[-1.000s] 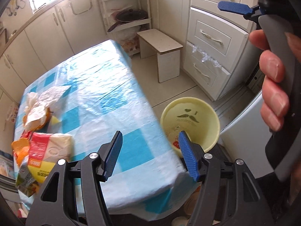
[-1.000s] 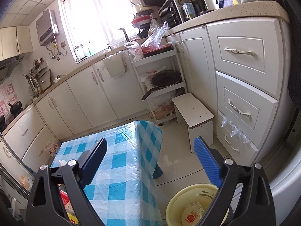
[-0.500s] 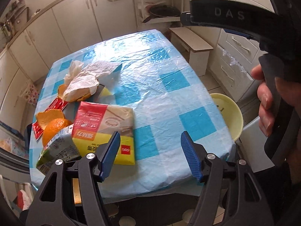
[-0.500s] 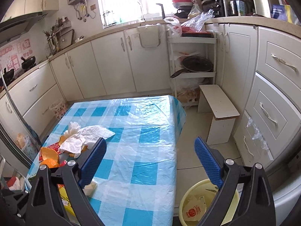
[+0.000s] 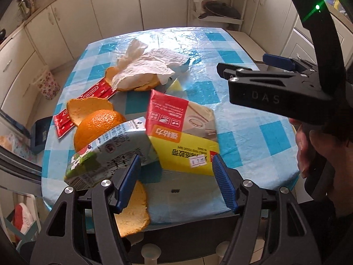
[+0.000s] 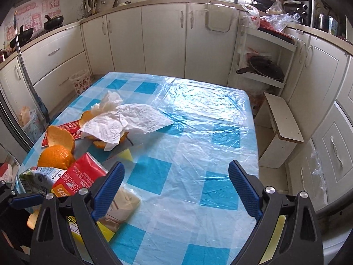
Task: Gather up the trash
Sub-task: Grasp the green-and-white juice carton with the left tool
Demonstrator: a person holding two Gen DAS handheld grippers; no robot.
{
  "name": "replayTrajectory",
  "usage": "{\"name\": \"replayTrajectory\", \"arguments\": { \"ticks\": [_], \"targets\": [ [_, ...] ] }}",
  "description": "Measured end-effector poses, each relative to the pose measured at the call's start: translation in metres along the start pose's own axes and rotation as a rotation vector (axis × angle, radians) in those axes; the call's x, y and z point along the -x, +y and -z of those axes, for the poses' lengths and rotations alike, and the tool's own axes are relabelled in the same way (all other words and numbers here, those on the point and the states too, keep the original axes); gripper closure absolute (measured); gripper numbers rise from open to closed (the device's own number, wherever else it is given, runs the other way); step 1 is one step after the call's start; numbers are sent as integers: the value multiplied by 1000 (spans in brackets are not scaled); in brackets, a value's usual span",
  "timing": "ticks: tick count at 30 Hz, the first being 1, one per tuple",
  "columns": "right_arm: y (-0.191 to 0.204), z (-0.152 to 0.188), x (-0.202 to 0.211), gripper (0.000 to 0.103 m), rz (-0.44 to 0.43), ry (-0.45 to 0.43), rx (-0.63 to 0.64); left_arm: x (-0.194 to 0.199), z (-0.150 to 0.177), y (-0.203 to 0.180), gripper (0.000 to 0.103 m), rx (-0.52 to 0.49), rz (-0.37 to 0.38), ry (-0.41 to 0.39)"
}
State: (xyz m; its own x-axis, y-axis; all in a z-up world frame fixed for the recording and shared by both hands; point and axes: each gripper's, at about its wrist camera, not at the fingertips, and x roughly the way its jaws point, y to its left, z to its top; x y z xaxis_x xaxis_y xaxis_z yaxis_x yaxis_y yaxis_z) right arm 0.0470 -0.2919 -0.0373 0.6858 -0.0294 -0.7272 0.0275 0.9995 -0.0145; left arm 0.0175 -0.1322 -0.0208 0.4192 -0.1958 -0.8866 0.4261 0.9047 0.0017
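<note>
Left claw (image 5: 176, 176) apart over tissue pack (image 5: 183, 132); right claw (image 6: 176, 190) apart above table (image 6: 198, 132)

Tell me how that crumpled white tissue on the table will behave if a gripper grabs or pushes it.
The tissue looks thin and creased, so it will probably be floppy and crush flat between the fingers. It seems very light, so a push would likely slide or bunch it on the glossy table cover. It drapes over orange peel, so lifting it may drag or uncover the peel.

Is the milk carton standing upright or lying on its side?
Lying tipped: the milk carton rests on the table, leaning against the orange.
</note>
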Motion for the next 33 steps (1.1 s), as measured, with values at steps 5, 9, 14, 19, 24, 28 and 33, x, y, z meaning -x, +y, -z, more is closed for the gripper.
{"name": "replayTrajectory", "arguments": {
  "ticks": [5, 9, 14, 19, 24, 28, 33],
  "targets": [
    [23, 2, -17, 12, -12, 36, 49, -1, 0, 19, 38, 32, -3, 2],
    [37, 3, -26, 12, -21, 58, 84, -5, 2, 33, 38, 50, -7, 12],
    [46, 6, -35, 12, -23, 85, 118, 0, 1, 55, 37, 92, 2, -4],
    [42, 7, -35, 12, -27, 105, 125, 6, -5, 106, 33, 218, -30, -27],
    [37, 9, -28, 11, -133, 122, 99, 3, -4, 158, 32, 378, 18, -6],
    [43, 14, -27, 11, -154, 142, 130, 7, -2, 174, 32, 419, 44, -20],
    [56, 21, -25, 10, -220, 161, 196, 23, 7, 194, 30, 431, 67, -34]
  ]
}}
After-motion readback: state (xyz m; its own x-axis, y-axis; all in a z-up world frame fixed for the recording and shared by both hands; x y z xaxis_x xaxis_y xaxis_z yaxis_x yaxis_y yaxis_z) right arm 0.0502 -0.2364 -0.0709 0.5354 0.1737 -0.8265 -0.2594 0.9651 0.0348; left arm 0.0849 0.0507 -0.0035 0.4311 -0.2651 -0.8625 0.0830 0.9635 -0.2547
